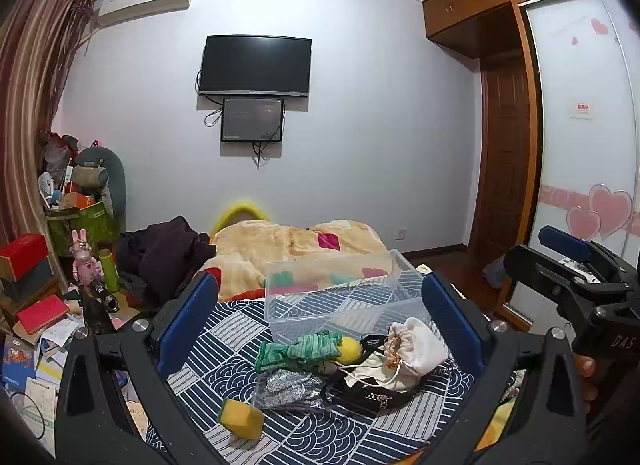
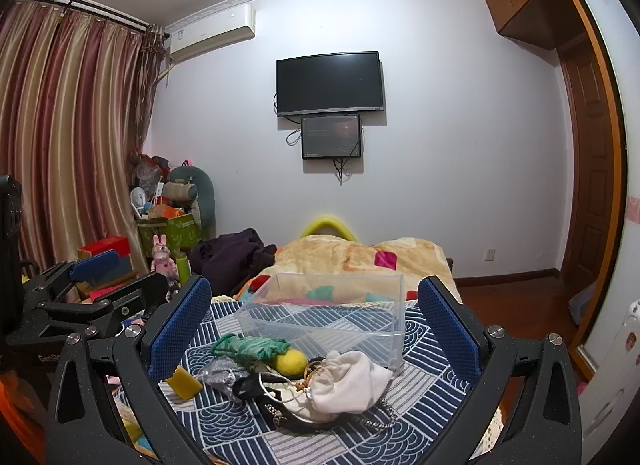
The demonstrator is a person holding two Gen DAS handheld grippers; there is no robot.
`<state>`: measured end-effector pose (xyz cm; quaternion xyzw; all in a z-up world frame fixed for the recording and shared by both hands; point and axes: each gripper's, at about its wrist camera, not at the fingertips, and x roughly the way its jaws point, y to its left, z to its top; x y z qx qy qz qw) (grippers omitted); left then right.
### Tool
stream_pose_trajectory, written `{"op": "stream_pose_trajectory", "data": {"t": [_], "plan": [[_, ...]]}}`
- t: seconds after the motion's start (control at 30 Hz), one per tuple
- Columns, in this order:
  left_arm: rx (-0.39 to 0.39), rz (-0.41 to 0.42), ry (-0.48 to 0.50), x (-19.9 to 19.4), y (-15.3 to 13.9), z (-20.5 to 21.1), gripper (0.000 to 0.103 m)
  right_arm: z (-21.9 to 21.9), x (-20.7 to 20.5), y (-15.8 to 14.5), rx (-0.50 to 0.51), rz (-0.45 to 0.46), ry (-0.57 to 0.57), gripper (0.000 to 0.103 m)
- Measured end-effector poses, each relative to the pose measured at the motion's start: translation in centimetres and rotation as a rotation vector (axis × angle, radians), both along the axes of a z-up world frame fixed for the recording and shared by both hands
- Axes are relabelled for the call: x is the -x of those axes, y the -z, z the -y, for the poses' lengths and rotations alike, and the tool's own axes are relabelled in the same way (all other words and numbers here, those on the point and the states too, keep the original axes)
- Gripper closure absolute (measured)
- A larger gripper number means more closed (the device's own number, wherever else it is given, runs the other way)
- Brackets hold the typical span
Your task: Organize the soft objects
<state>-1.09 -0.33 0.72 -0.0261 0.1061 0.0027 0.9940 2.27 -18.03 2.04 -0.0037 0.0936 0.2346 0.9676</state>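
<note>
Soft items heaped on blue patterned bedcover (image 1: 248, 329), just in front of clear plastic bin (image 1: 332, 293): green cloth (image 1: 304, 351), yellow ball (image 1: 349, 349), white drawstring pouch (image 1: 416, 347), silver sequinned piece (image 1: 290, 385), black strap (image 1: 372, 397). Yellow sponge (image 1: 240, 417) nearby, apart to left. Left gripper (image 1: 318, 321) spread wide, holding nothing. Right gripper (image 2: 314, 329) likewise spread, empty. Orange blanket (image 1: 280, 245) behind bin.
</note>
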Motion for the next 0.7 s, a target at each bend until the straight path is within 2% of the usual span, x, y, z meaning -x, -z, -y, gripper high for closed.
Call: {"op": "stream_pose_trajectory", "data": {"t": [0.7], "plan": [[-0.003,0.008,0.008,-0.02,-0.10,0.12,0.000,-0.24,-0.01,0.00,0.006,-0.008,-0.003,0.000]]}}
